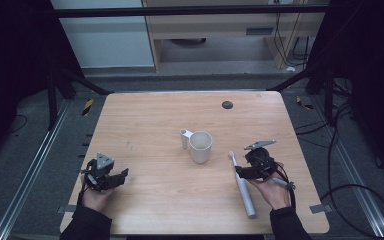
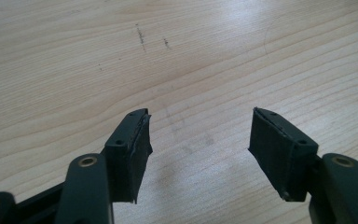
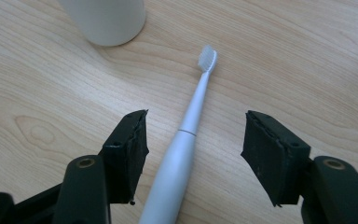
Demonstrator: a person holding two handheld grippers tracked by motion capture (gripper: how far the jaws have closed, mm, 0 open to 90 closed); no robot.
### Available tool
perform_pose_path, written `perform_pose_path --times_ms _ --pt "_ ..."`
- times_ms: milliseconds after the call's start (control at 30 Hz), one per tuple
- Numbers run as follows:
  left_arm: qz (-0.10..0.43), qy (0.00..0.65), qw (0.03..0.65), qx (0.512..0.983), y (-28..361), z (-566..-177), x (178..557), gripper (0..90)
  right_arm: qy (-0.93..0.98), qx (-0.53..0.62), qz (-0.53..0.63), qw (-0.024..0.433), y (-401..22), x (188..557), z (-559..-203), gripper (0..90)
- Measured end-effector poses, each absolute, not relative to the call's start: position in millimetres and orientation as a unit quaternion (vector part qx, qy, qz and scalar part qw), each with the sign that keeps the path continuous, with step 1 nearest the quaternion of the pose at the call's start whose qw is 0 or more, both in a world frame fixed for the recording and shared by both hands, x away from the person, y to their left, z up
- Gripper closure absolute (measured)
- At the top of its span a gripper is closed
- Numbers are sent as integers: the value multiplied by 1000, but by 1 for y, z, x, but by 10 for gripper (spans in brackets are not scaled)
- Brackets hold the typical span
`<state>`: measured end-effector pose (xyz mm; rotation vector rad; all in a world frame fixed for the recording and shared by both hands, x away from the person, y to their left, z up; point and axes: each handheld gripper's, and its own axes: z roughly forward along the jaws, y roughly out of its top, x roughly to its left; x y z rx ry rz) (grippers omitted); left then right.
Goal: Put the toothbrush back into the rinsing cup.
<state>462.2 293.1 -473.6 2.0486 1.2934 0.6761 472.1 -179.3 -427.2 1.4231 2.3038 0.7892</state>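
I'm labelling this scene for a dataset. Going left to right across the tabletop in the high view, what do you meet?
Left gripper → cup → toothbrush → right gripper, open around the toothbrush handle.

The table (image 1: 155, 200) is pale wood with fine straight grain, smooth and faintly sheened, with a few dark scuffs beside the left gripper (image 2: 198, 135). That gripper's jaws look like matt black plastic faced with rough-edged dark pads; the right gripper (image 3: 193, 135) looks the same. The toothbrush (image 3: 186, 130) is smooth, satin white plastic with pale bristles. Beyond it the cup (image 3: 107, 21) looks matt white.
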Motion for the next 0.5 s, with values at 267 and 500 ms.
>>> perform_pose_path --times_ms 267,500 --pt "255 489 305 776 293 -474 463 374 813 500 258 147 -167 480 -435 425" --pt "254 487 303 779 292 -475 463 373 816 506 245 135 -166 482 -442 456"
